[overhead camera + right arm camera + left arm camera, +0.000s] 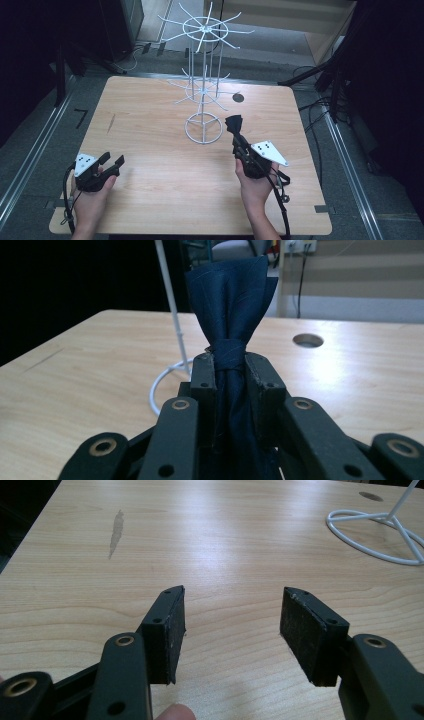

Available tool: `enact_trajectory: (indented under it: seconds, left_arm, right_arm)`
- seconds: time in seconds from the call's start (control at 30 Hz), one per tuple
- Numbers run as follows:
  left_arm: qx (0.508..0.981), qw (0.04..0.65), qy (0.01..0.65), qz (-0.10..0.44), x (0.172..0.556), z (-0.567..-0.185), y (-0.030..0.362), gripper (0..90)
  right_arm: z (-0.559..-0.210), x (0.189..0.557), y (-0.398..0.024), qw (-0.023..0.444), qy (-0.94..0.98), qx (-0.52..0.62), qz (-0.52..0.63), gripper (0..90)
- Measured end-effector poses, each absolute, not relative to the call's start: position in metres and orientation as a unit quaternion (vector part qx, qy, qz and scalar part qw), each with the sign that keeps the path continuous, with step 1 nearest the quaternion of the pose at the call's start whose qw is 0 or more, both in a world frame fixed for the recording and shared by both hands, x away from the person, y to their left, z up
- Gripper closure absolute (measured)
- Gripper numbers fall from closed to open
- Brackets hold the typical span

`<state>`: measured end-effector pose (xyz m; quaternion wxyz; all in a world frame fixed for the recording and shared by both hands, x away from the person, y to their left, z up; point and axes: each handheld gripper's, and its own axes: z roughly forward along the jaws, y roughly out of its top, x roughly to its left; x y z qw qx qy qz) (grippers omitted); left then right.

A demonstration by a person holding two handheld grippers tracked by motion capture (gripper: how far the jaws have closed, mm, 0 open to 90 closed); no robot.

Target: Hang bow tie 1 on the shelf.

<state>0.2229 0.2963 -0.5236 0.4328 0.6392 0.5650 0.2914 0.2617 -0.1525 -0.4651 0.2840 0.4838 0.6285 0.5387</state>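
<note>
A dark blue bow tie (229, 305) is pinched at its knot between the jaws of my right gripper (230, 371), one wing fanning up above the jaws. From the high view the right gripper (238, 137) holds the bow tie (234, 124) above the table, just right of the white wire rack's ring base (203, 128). My left gripper (112, 160) rests near the table's front left, jaws apart. Its pads (170, 625) stand wide over bare wood, nothing between them (232, 630).
The white wire rack (204, 30) stands at the table's middle back, with spoked hook rings at two levels on a thin pole. A round cable hole (238, 97) lies right of it. A dark smear (116, 530) marks the wood at the left. Black frames and cables surround the wooden table (150, 130).
</note>
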Motion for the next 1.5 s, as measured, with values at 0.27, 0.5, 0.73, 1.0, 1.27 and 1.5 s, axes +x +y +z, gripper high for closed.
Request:
enact_trajectory:
  seconds: [0.27,0.5,0.73,1.0,1.27,1.5]
  left_arm:
    - [0.64,0.432,0.565,0.29,0.223,-0.524,0.296,44.8]
    - [0.639,0.433,0.566,0.29,0.223,-0.524,0.296,44.7]
    - [0.638,0.433,0.566,0.292,0.224,-0.524,0.296,44.8]
    - [0.639,0.432,0.565,0.292,0.224,-0.524,0.296,44.8]
    - [0.64,0.431,0.565,0.292,0.223,-0.524,0.296,44.9]
    - [0.64,0.431,0.565,0.292,0.223,-0.524,0.296,44.8]
  right_arm:
    - [-0.447,0.267,-0.152,0.302,0.614,0.48,0.549,77.2]
    - [-0.434,0.268,-0.154,0.317,0.599,0.477,0.559,77.2]
    - [-0.428,0.267,-0.153,0.324,0.582,0.471,0.578,77.2]
    - [-0.425,0.269,-0.149,0.325,0.566,0.467,0.596,77.2]
    - [-0.415,0.273,-0.139,0.333,0.562,0.459,0.602,77.2]
    - [-0.407,0.272,-0.127,0.333,0.556,0.449,0.615,77.2]
